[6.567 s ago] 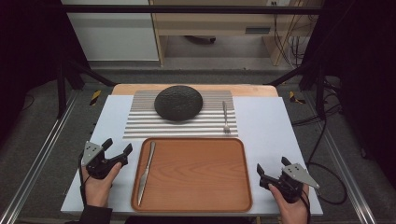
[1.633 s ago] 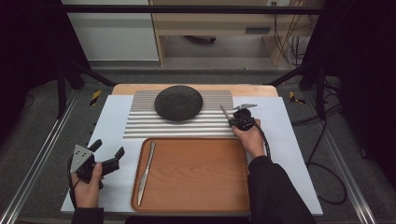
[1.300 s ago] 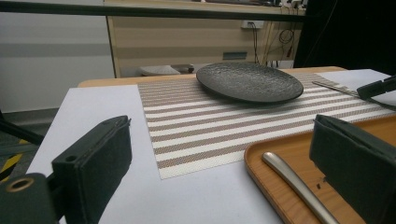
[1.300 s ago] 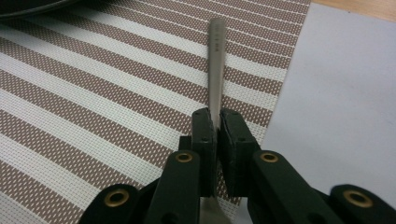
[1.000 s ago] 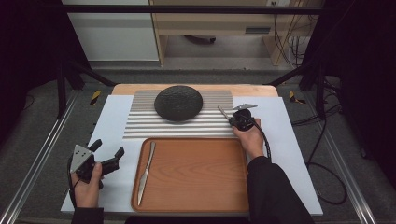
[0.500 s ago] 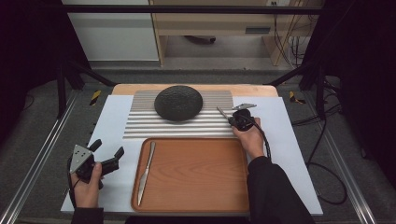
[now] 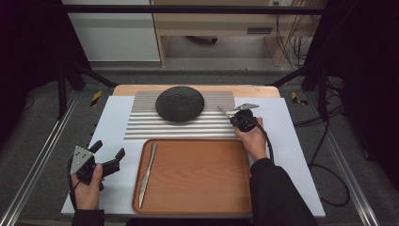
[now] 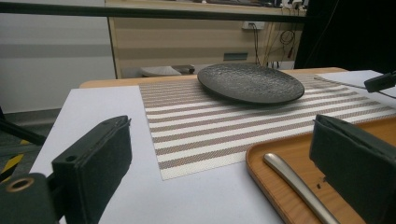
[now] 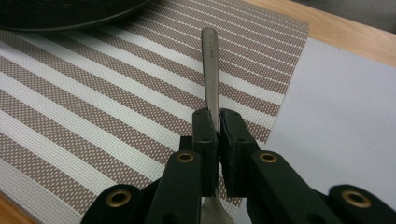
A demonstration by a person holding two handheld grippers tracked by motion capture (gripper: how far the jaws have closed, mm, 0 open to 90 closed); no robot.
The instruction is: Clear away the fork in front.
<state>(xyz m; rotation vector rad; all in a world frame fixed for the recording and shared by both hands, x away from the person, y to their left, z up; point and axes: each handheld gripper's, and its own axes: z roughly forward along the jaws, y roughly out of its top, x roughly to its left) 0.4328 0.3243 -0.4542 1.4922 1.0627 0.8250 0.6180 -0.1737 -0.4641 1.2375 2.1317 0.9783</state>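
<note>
Left gripper (image 7: pixel 107 159) rests near the table's (image 7: pixel 291 141) left front edge, jaws wide apart with nothing between them. In the left gripper view its two black pads (image 8: pixel 95 163) frame the scene; the right pad hides part of the tray (image 8: pixel 275 158). Knife (image 7: pixel 147 167) lies along the tray's left side; in the left gripper view just its handle end shows, the blade cut off at the bottom edge. Dark plate (image 7: pixel 179 103) sits on the striped mat (image 7: pixel 141 129), back centre. Right gripper (image 7: pixel 234 118) is over the mat's right edge, jaws clamped together on a fork (image 9: pixel 211 65). Handle sticks out ahead of the pads in the right gripper view, just above the mat; whether it touches is unclear. Its head is hidden under the jaws, so the tines can't be made out. In the high view the fork is a thin sliver, hard to read.
</note>
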